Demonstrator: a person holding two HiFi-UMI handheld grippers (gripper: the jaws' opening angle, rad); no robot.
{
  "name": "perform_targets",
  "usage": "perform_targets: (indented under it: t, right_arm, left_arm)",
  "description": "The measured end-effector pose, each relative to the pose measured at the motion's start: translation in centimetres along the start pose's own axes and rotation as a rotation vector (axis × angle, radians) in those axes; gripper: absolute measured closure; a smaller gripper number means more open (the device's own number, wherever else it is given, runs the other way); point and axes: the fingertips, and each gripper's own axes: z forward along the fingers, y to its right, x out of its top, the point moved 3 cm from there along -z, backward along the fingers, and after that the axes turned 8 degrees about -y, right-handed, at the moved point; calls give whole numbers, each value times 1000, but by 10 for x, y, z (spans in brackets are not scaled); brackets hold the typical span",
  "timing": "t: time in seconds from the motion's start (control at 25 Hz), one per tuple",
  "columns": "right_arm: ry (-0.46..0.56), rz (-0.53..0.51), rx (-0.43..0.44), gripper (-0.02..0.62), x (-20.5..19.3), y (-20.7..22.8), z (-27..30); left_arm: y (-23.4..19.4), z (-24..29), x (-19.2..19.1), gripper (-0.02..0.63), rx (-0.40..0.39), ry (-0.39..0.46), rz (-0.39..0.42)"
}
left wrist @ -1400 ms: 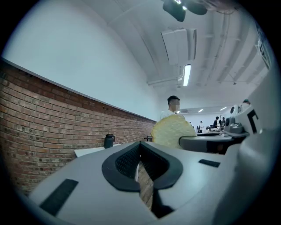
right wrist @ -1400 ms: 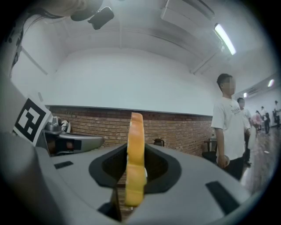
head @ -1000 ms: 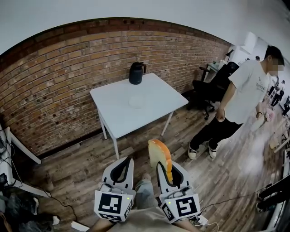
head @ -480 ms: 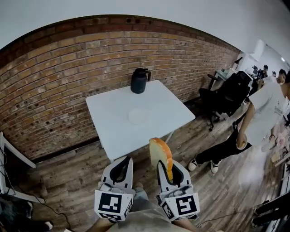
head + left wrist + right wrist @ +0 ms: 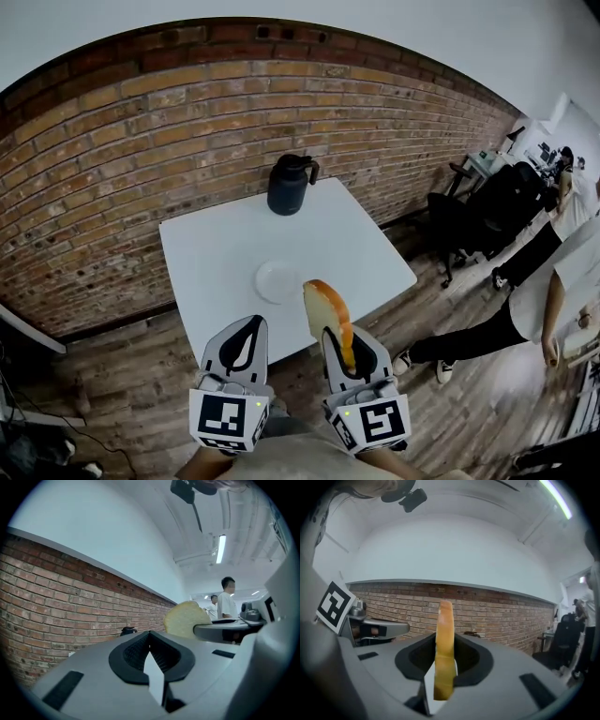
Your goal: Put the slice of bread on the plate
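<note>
Room: brick wall [image 5: 141,141] behind a white tabletop [image 5: 216,244]; we stand at its six o'clock edge.
Left gripper [image 5: 249,328]: fingers pressed together, nothing between them.
Plate [image 5: 278,280]: empty, mid-tabletop, with the dark jug [image 5: 288,185] at its twelve o'clock.
Slice of bread [image 5: 324,311]: upright on edge, in the air at the plate's four o'clock, not on it.
Right gripper [image 5: 337,345]: fingers closed on the slice's lower edge.
Risk: we judge this thin pinch could let the slice tip or crumble. Released upright, it may topple off the plate.
</note>
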Motion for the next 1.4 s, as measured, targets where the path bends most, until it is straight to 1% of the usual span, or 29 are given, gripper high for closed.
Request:
perform_targets:
  t: [0.28,0.48,0.68,0.8,1.04,1.2,1.4]
  right_arm:
    - [-19,-8,54,502,-3,27,53]
    - [-30,4,84,502,-5,33,75]
    - [-54,18,93,502,-18,34,90]
    - [-73,21,98,502,-24,33,97]
    - [-98,48,98,502,-34,39,117]
    - [-110,66,92,503,-45,49,132]
    - [-119,76,110,503,-59,55,154]
  left_arm:
    - [-16,54,6,595,31,-19,6]
    - [-30,66,4,595,66,-39,5]
    - [-46,71,-13,595,92,-70,10]
    - [-51,77,-19,595,76,-92,10]
    - [-50,97,-28,595,9,-145,34]
    - [-55,110,-41,595,-2,-180,41]
    - [-62,124,-54,595,-1,-215,59]
